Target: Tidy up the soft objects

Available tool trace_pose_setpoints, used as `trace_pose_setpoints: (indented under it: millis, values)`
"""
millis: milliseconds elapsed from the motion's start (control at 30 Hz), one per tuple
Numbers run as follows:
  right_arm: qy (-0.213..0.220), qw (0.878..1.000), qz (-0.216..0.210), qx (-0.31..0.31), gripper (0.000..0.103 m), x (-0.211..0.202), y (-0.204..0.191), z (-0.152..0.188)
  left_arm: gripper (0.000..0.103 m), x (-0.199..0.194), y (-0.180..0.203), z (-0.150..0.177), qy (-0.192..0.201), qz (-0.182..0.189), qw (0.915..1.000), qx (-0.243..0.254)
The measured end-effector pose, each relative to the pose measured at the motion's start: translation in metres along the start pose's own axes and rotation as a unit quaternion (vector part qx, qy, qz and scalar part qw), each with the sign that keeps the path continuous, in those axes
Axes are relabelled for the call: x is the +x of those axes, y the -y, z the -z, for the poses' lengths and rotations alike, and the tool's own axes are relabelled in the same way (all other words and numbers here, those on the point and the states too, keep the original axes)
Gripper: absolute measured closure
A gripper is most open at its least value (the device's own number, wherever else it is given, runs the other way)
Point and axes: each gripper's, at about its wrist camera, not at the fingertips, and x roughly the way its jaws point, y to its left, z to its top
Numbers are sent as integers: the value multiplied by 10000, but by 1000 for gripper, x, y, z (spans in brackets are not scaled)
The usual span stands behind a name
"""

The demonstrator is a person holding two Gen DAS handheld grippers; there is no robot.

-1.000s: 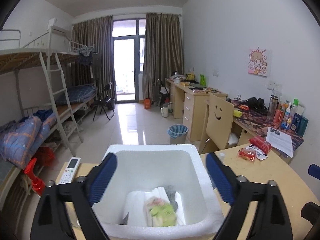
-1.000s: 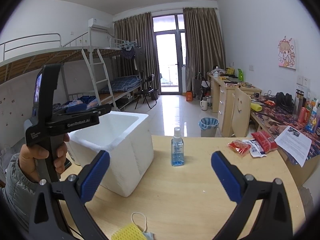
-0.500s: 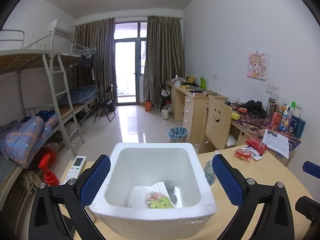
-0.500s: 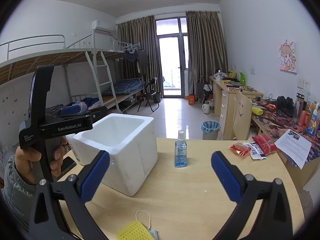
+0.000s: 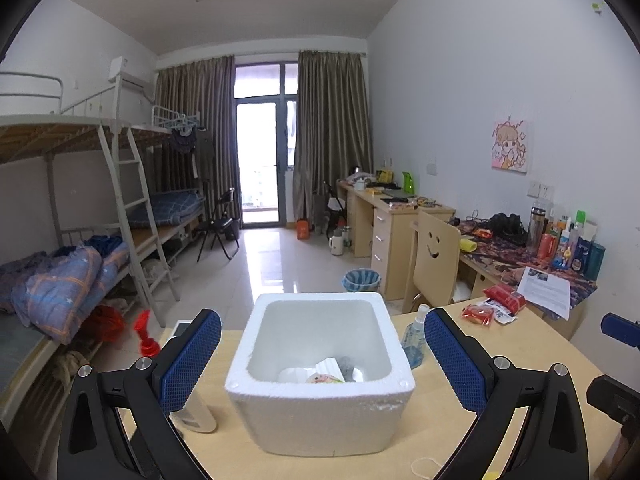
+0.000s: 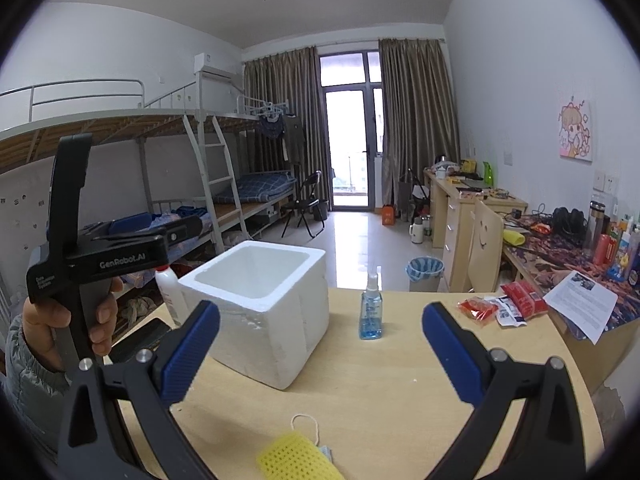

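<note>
A white foam box [image 5: 320,392] [image 6: 260,312] stands on the wooden table. Several soft items [image 5: 324,374] lie at its bottom, white, grey and greenish. My left gripper [image 5: 320,364] hangs open just in front of the box, nothing between its blue pads. A yellow knitted sponge [image 6: 296,460] with a white loop lies at the table's near edge. Above it my right gripper [image 6: 320,346] is open and empty. A hand [image 6: 60,320] holds the left gripper's black handle at the left of the right wrist view.
A blue spray bottle [image 6: 370,308] stands right of the box. Red snack packets [image 6: 500,304] and a paper sheet [image 6: 580,304] lie at the table's far right. A remote [image 5: 196,412] and a white bottle with a red cap [image 6: 170,296] sit left of the box.
My left gripper has drawn back and up from over the box, so the whole box now shows. The right gripper has lifted slightly. Both stay open.
</note>
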Motion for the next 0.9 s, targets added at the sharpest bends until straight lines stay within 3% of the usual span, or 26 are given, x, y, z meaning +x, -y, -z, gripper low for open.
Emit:
trace_pose_setpoints:
  millis: [600, 900]
  values:
    - [402, 9988, -48, -269, 1, -70, -29, 13, 1, -99, 13, 11, 488, -28, 9988, 69]
    - [496, 9984, -41, -278, 1, -88, -28, 20, 1, -144, 26, 27, 738, 128, 9971, 138]
